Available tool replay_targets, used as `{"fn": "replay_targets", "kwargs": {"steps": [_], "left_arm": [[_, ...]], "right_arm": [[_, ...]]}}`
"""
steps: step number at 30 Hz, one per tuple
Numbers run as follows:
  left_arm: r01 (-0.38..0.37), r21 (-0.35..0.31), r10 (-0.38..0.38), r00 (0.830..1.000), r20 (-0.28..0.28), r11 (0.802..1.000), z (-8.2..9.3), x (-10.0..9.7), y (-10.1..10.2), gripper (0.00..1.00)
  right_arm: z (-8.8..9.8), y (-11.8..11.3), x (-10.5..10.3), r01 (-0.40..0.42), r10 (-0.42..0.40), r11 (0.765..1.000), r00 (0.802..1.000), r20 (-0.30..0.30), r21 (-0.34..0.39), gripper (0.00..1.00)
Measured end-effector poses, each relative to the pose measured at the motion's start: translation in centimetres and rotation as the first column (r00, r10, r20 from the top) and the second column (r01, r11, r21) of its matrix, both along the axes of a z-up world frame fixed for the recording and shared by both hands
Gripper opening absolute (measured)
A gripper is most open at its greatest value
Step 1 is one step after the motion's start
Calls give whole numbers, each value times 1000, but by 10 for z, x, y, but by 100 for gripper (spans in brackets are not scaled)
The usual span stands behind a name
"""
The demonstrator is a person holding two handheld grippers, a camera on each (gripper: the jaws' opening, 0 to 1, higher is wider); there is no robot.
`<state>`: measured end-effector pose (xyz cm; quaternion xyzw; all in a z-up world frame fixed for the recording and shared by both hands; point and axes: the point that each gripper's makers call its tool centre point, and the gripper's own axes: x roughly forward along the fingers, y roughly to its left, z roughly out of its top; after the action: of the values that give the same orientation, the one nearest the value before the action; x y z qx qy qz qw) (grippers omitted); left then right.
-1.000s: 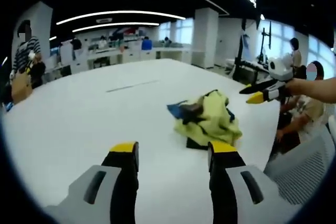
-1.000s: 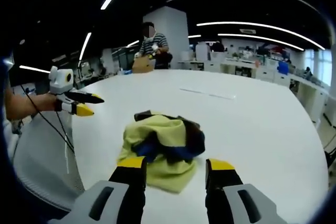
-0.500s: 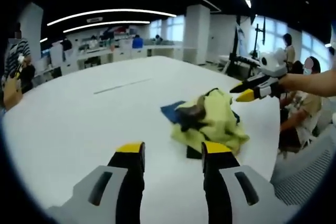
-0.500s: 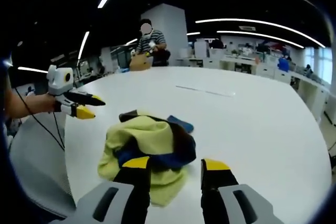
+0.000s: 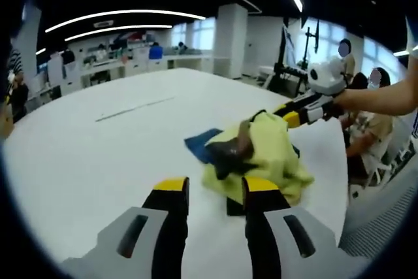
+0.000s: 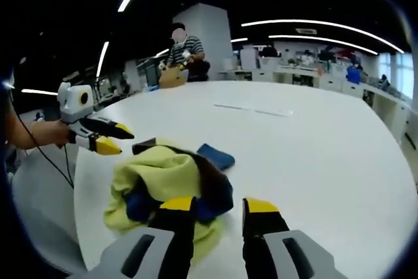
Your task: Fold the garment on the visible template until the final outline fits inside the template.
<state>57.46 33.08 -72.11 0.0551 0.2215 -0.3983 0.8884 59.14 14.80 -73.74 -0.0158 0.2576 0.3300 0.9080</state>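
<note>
Left gripper view, garment: the garment lies in a crumpled yellow heap with dark and blue parts showing, on the white table toward the edge nearest the person.
Right gripper view, garment: the same heap sits just ahead of that view's jaws, its blue corner poking out on the far side.
Template: I cannot make out any marked outline on the table top; only a faint thin line shows far off, well apart from the cloth.
Left gripper: jaws a narrow gap apart, holding nothing, tips near the heap's near edge; seen from the other view it hangs beside the heap.
Right gripper: jaws slightly parted and empty, tips over the cloth; from the left gripper view it sits at the heap's far side, contact unclear.
Risk, layers: a pinch into the bundle would likely catch several layers, so the cloth lifts as a lump instead of spreading.
Risk, edge: the heap is near the table's edge; a pull toward the person could drag it off.
Risk, placement: with no outline visible, the fold may end up outside it.
</note>
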Motion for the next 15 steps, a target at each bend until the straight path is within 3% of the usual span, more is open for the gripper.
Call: {"fn": "replay_targets", "kwargs": {"steps": [10, 15], "left_arm": [[58, 13, -58, 998, -11, 998, -11, 7, -16, 24], [84, 16, -84, 996, -18, 996, -16, 10, -22, 21]], "right_arm": [[-8, 7, 8, -17, 18, 999, 1000, -24, 38, 22], [-9, 10, 8, -16, 18, 998, 999, -34, 61, 16]]}}
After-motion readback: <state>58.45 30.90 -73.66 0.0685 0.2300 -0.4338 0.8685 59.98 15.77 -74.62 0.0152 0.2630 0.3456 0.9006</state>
